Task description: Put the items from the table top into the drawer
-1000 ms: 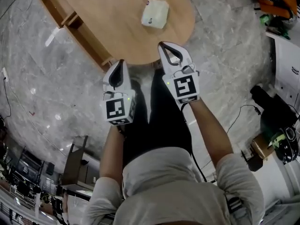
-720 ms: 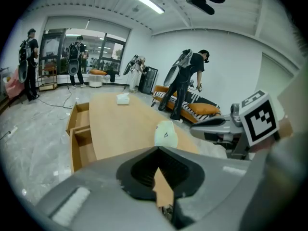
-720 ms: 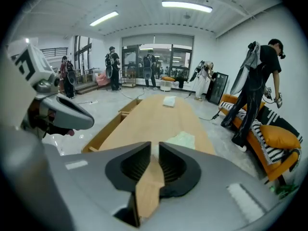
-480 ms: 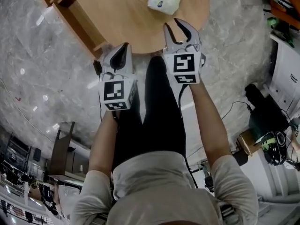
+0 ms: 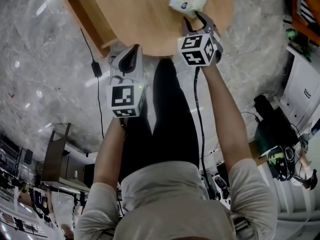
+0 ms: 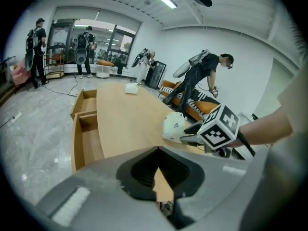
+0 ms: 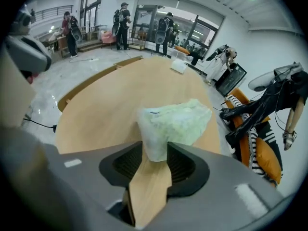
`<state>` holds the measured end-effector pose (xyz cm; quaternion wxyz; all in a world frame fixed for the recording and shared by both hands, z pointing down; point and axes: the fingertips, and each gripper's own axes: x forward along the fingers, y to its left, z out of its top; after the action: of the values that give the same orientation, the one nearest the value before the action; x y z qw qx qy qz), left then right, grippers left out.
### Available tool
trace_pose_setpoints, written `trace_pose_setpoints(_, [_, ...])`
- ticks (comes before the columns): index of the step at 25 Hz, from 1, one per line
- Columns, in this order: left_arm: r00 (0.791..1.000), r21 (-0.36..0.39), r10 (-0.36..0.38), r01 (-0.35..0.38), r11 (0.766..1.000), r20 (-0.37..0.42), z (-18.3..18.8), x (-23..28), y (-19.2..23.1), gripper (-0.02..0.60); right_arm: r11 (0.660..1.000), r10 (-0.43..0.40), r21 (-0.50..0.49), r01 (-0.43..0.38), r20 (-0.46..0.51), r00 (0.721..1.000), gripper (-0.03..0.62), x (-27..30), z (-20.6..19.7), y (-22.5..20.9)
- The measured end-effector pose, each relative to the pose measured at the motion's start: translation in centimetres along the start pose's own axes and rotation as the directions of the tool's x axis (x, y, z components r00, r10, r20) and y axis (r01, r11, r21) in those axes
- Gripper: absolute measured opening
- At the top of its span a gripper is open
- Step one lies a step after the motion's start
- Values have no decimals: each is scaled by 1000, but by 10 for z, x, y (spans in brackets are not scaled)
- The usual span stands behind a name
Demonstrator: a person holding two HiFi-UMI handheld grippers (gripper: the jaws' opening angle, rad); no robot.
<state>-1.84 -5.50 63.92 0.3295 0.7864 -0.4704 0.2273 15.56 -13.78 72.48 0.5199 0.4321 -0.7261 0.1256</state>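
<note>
Two drawers hang open off the table's left long edge, and bare wood runs from there across to the rounded near end, so there's plenty of room to work. The count: two drawers, two pale packets, two claws. Now the left gripper sits at the near rim, tips pinched together on nothing. Across, the right gripper is over the near end toward the right edge, jaws just swung wide apart. The near packet pokes a corner in between them, no squeeze on it. The second packet lies far up the table's middle.
</note>
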Motion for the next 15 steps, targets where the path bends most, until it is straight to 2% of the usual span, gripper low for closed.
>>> trace_pose_setpoints(4, [1000, -11, 7, -8, 1000, -5, -9, -4, 9, 20, 995, -4, -98, 5, 2, 1000, 29, 5, 2, 4])
trace_pose_setpoints(10, [999, -45, 36, -36, 998, 16, -9, -16, 24, 20, 975, -7, -218, 32, 114, 993, 11, -21, 43, 24])
trace_pose_setpoints(15, [998, -58, 54, -52, 997, 40, -7, -26, 31, 20, 931, 24, -360, 57, 217, 976, 11, -41, 84, 55])
